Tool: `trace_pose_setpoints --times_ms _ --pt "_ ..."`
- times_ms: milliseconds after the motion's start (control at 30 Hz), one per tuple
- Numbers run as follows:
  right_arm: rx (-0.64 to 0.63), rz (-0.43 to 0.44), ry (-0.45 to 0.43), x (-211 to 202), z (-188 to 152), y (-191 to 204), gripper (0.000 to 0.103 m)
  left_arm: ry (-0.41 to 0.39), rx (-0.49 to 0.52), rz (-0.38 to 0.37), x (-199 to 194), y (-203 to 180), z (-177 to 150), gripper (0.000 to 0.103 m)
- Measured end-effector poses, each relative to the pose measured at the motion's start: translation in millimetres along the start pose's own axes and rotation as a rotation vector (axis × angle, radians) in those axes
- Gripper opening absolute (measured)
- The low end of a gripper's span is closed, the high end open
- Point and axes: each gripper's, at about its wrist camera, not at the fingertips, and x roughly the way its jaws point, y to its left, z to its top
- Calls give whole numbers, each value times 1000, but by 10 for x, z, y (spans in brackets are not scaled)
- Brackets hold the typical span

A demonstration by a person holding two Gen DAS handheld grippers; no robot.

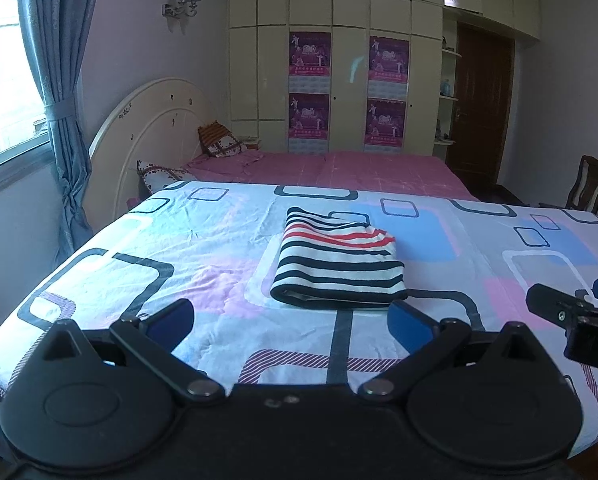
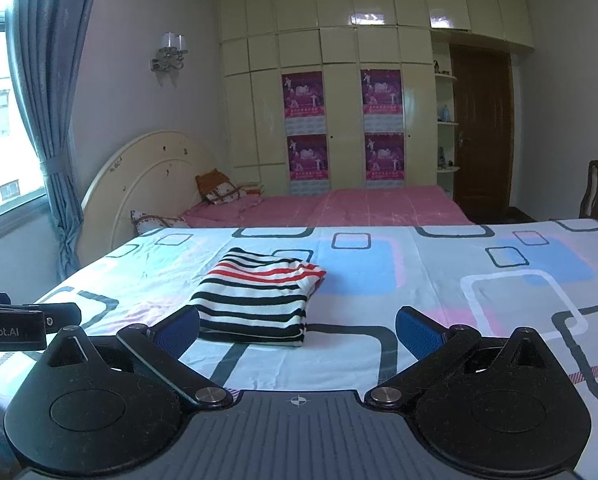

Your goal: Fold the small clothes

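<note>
Folded and sitting loose, with both grippers hanging back from it.

Nearest me, the left gripper [image 1: 291, 320] and the right gripper [image 2: 297, 330] hover low over the patterned sheet [image 1: 139, 248], each with its blue fingers [image 2: 417, 330] spread wide and nothing between them. Just beyond them lies the striped garment [image 1: 339, 264], a tidy rectangle flat on the sheet, its thick folded edge towards the grippers and the red-striped layers at the far end. I'd say the fold looks finished, so the risk is a careless touch: a finger catching that near edge would drag the top layers askew, or rumple the soft sheet under it. Farther off are the pink bed [image 2: 339, 206] and the wardrobe [image 2: 339, 80].
</note>
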Motion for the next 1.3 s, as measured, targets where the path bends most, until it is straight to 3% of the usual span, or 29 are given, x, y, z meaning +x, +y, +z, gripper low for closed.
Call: trace_pose_setpoints --times_ms 900,1067,1200,1233,1300 --pt "4 8 22 103 -29 -12 103 21 -16 -16 127 7 -21 103" --pt "8 2 42 191 -68 -36 103 -30 -38 -57 231 31 -33 93" --pt "16 -13 71 315 -105 -86 103 -14 -34 -45 397 49 6 98" --pt "20 -18 79 355 -115 -101 103 -1 -29 -38 461 52 20 103" --pt "29 -29 96 440 -132 -150 103 44 -25 -19 627 79 46 103"
